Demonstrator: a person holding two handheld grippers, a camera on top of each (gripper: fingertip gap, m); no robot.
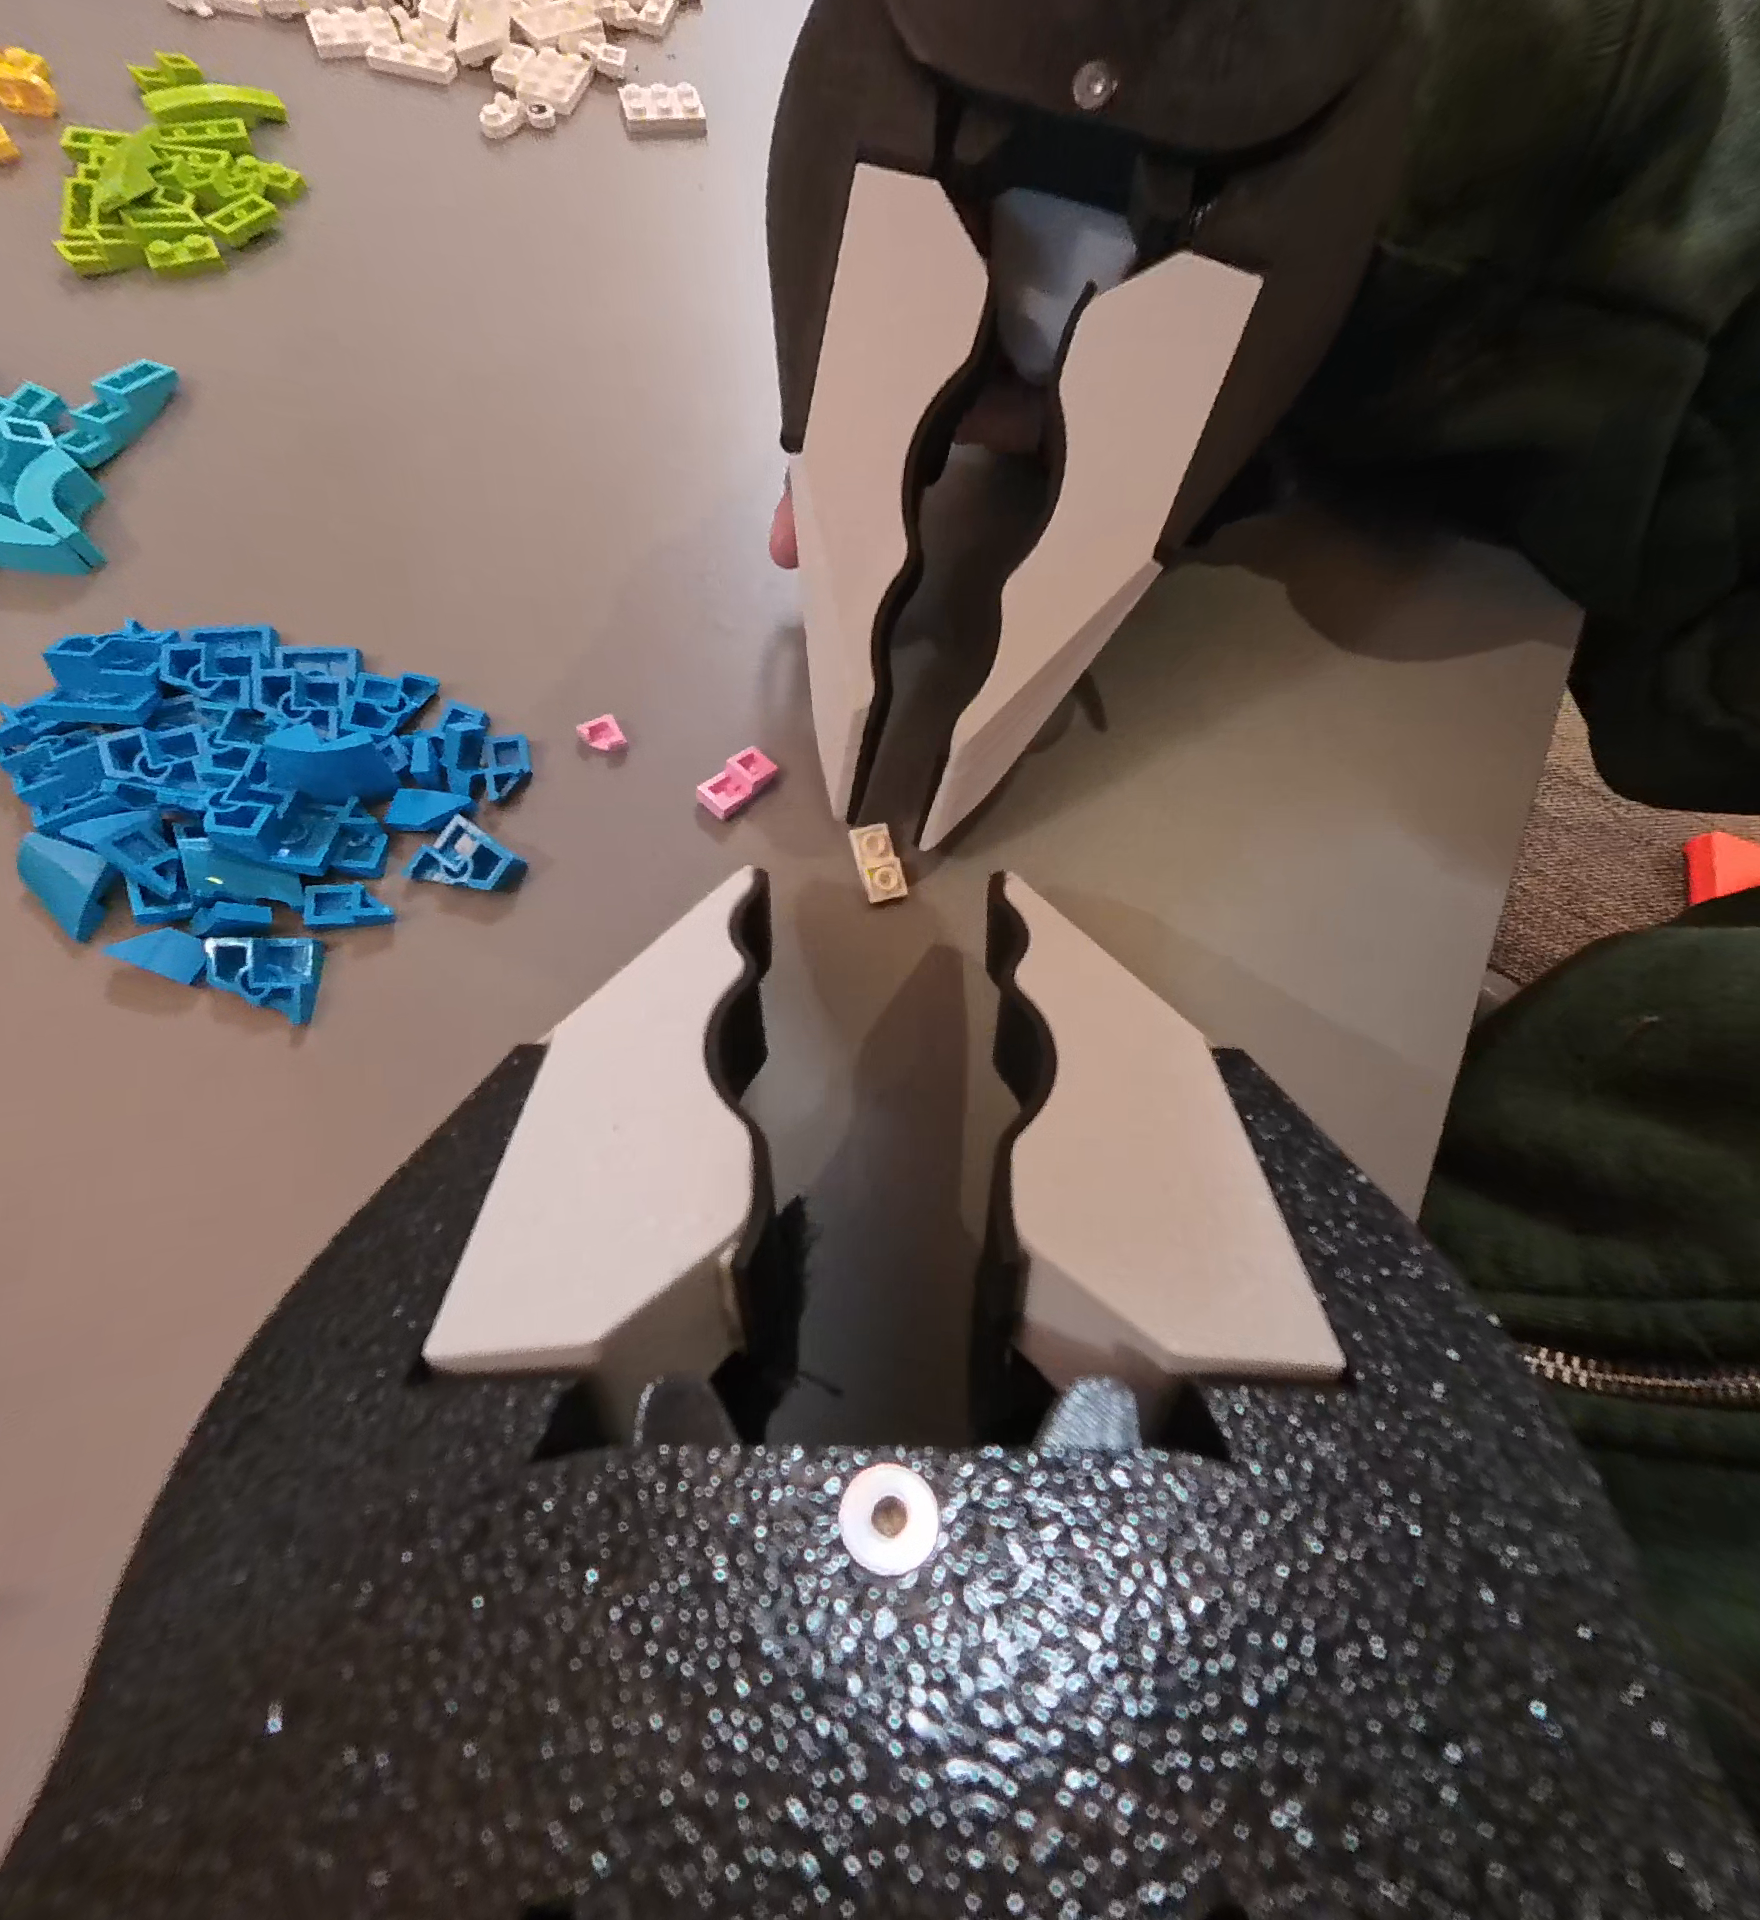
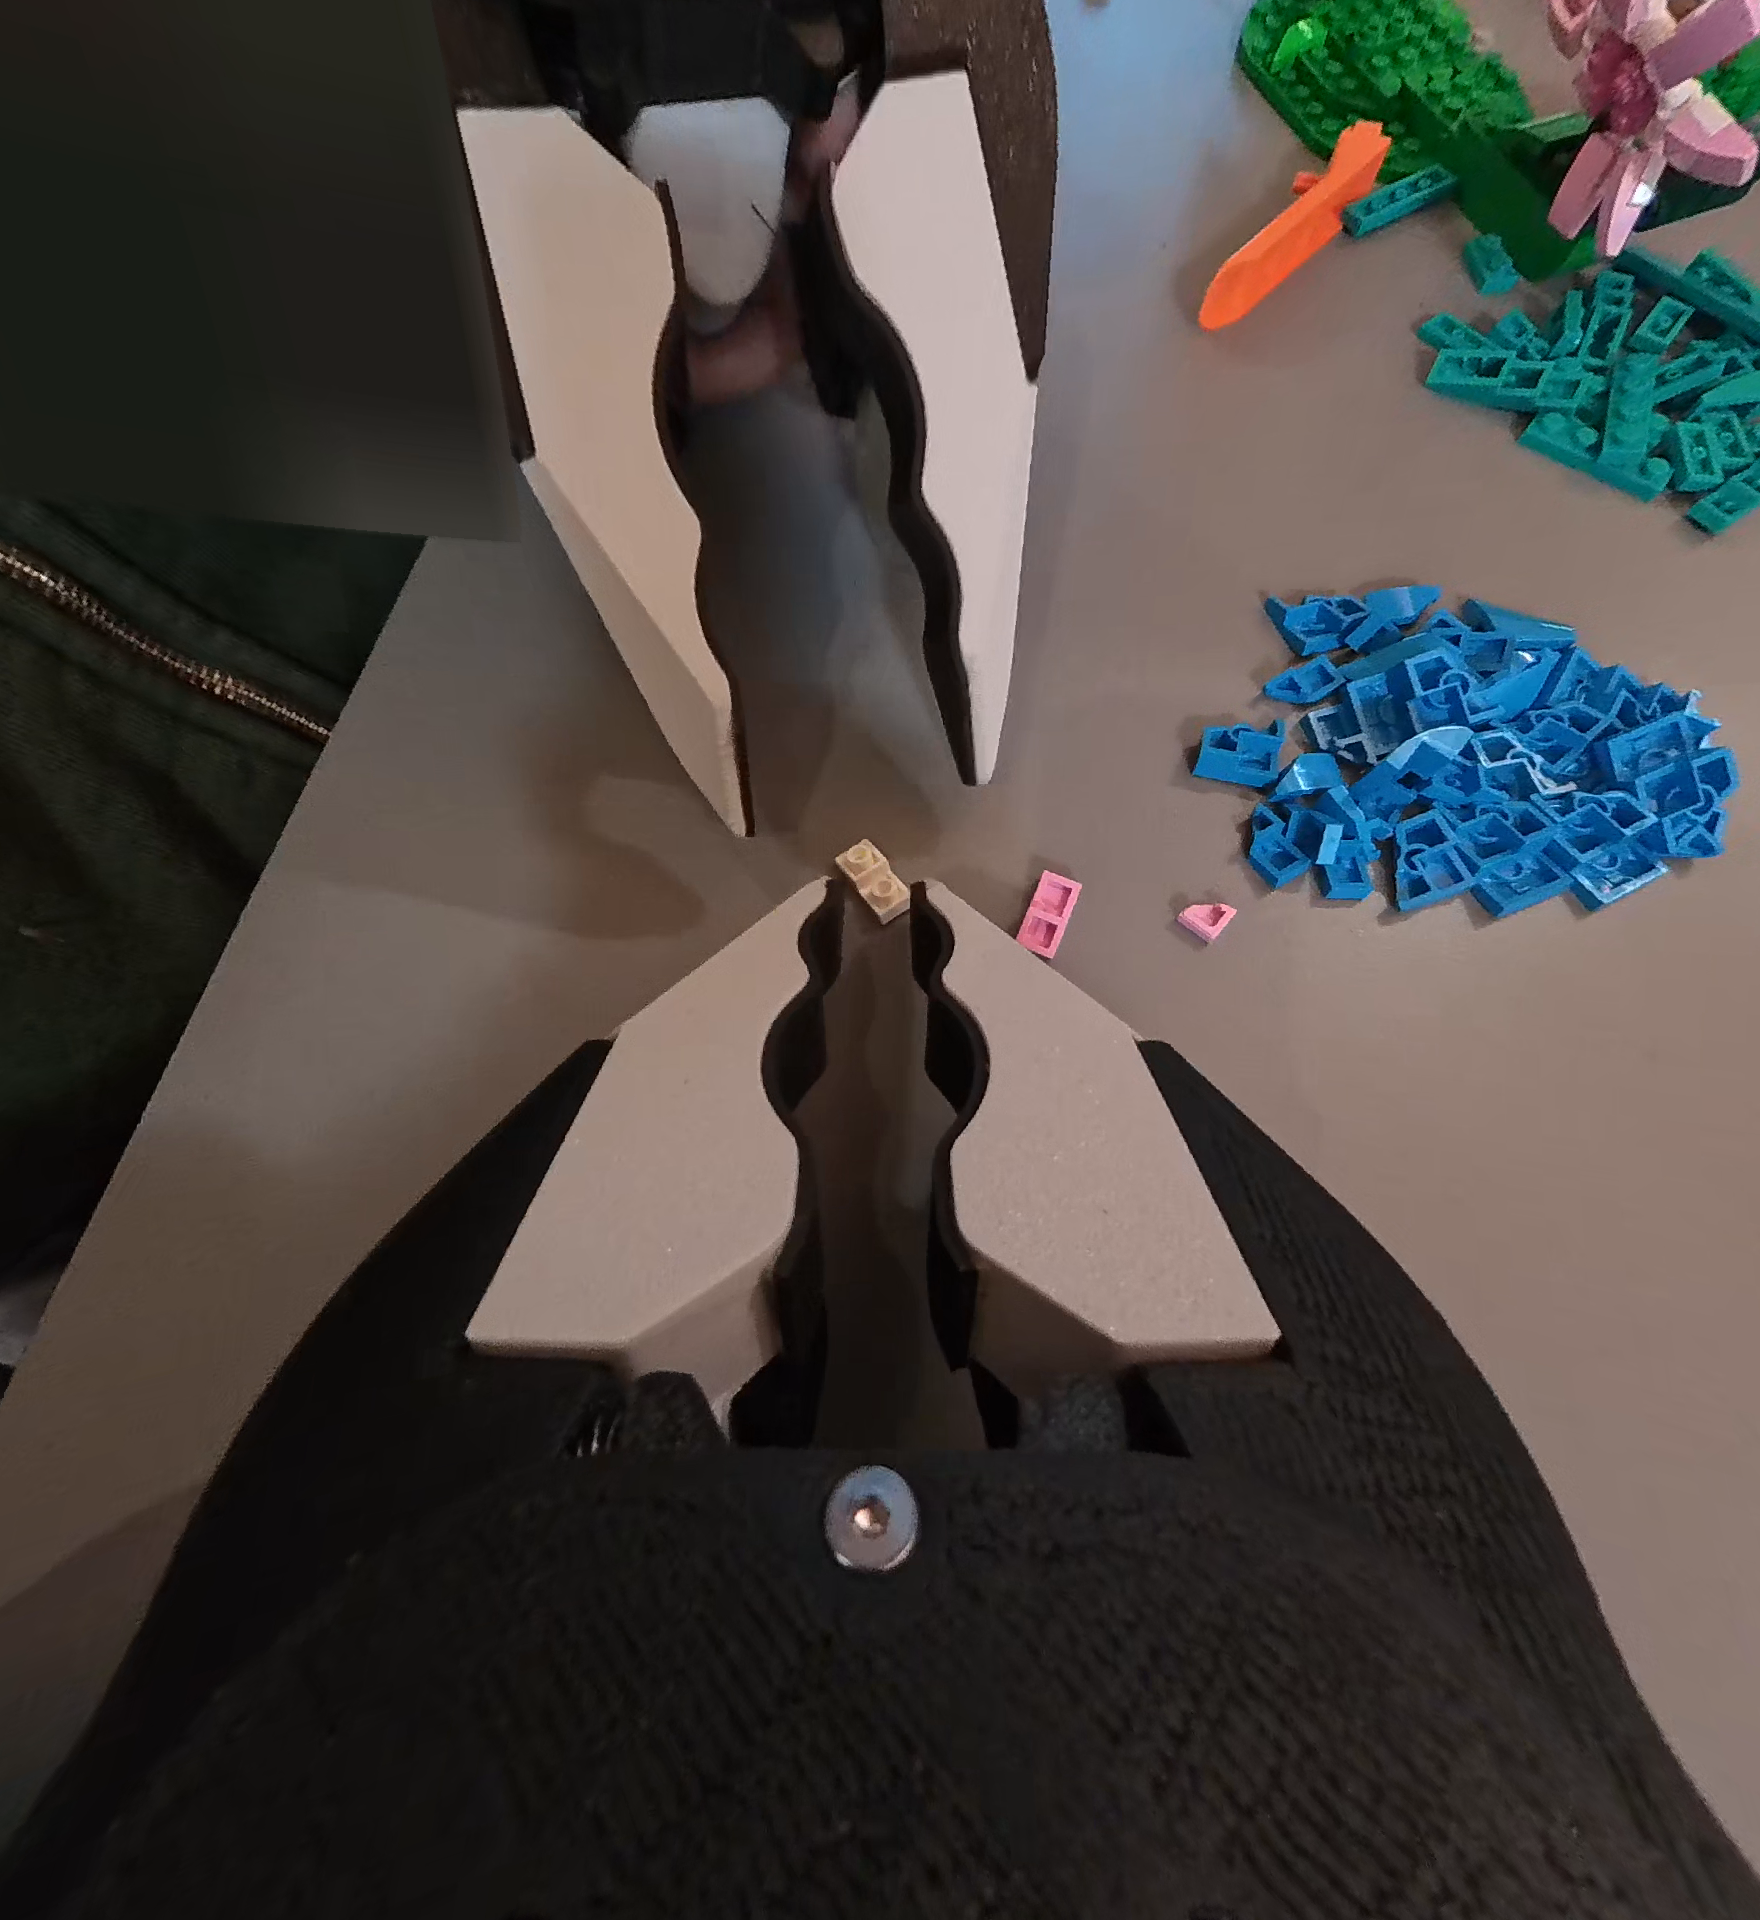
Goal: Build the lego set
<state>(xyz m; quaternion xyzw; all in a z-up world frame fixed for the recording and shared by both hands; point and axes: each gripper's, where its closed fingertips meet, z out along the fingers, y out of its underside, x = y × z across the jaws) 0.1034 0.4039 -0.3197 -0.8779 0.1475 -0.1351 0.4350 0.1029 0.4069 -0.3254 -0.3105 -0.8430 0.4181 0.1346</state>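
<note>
right gripper: fingers a narrow gap apart, tips astride one end of the tan plate; grip not sure, clamped or just touching, cannot tell.
left gripper: fingers wide apart, empty, tips just short of the plate.
plate: frame centre in both views, flat on the table, studs up.
handling: likely light, stiff, slick, thin; take it by the long sides, low.
neighbours: pink pieces just beside; blue pile well apart at right.
edge: table edge near, left of frame.
room: open table toward lower right.
</note>
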